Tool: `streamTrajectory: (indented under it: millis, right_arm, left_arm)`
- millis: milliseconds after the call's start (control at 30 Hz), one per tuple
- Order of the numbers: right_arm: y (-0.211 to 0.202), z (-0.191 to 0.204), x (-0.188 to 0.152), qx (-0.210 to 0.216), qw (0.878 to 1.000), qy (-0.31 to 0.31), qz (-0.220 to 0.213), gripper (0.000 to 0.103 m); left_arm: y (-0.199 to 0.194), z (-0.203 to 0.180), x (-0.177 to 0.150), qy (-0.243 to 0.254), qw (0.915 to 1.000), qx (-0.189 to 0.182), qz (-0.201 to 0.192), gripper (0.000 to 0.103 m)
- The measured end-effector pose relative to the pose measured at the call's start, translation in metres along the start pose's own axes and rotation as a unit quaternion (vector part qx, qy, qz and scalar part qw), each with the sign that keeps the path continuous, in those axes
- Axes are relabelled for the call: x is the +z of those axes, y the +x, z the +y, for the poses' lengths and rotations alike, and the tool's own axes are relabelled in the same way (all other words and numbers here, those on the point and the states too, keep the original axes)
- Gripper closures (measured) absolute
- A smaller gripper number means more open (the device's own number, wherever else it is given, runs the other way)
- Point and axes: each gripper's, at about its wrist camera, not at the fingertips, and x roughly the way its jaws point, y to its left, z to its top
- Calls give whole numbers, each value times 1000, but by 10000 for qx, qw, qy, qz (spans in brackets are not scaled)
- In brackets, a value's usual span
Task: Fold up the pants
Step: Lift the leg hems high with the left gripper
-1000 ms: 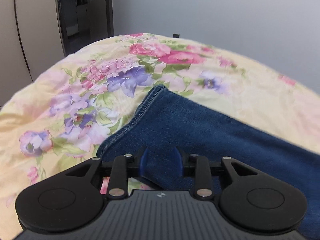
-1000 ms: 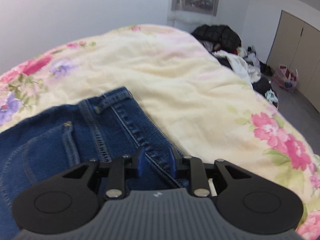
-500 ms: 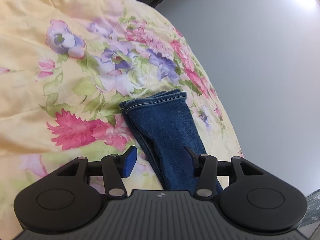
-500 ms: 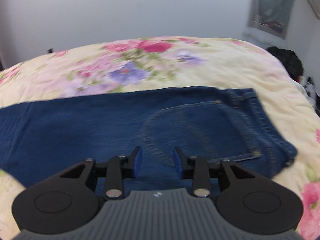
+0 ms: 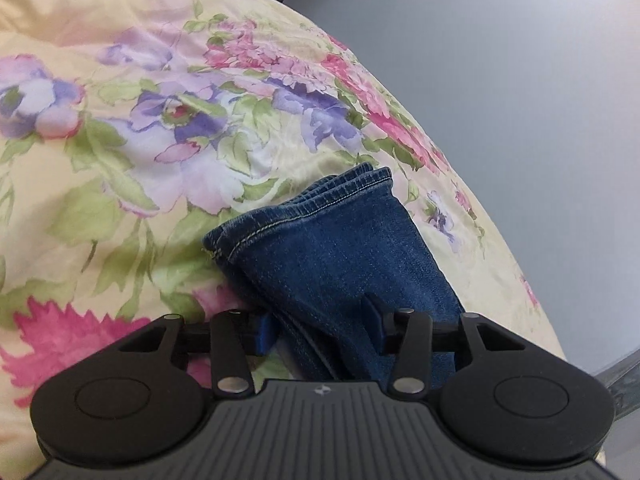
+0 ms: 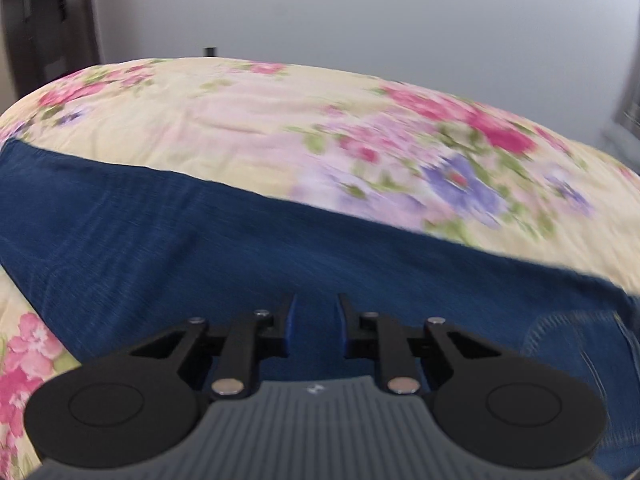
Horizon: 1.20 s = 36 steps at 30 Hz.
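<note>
Both grippers gape empty over the jeans (image 5: 340,256) lengthwise on the bedspread (image 5: 120,160): left gripper (image 5: 320,326) straddles the cuffs (image 5: 304,206), right gripper (image 6: 314,328) hovers mid-leg.

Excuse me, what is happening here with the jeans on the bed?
A person with a gripper in each hand is folding jeans on a flowered bedspread. The left gripper is by the leg hems, jaws open around the cloth. The right gripper hovers over the middle of the jeans, jaws slightly apart, gripping nothing.
</note>
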Motion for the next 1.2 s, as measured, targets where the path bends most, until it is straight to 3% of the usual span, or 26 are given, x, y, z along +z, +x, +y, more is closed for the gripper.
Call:
streamTrajectory:
  millis: [33,167,367,567,767,1100,1200]
  right_arm:
    - [10,10,9,73,9999,-110,-10,96]
    - [49,43,38,243,9991,-352,-30,103]
    - [102,62,57,101,9992,-328,215,103]
    - [127,61,57,-39,9993,-100,358,103]
    - [101,59,54,57,9981,136,592,103]
    - [16,86,-23,702,9912,194,1106,103]
    - [10,95,-39,579,9919,83,1123,103]
  left_arm:
    - [2,-3,2,149,9999,52,-6,64]
    - [1,-2,7,227,9997,-33,-12,84]
    - [-6,-6,12,328,9994,-145,-20,91]
    - [-19,-25,13,574,9979,-162,-265,93]
    - [-35,-45,23,679,9972,-150,-283,94]
    - [-71,-88,28,1109,9919,-324,-521,94]
    - [-79,-97,28,1147,9910,-417,-554,94]
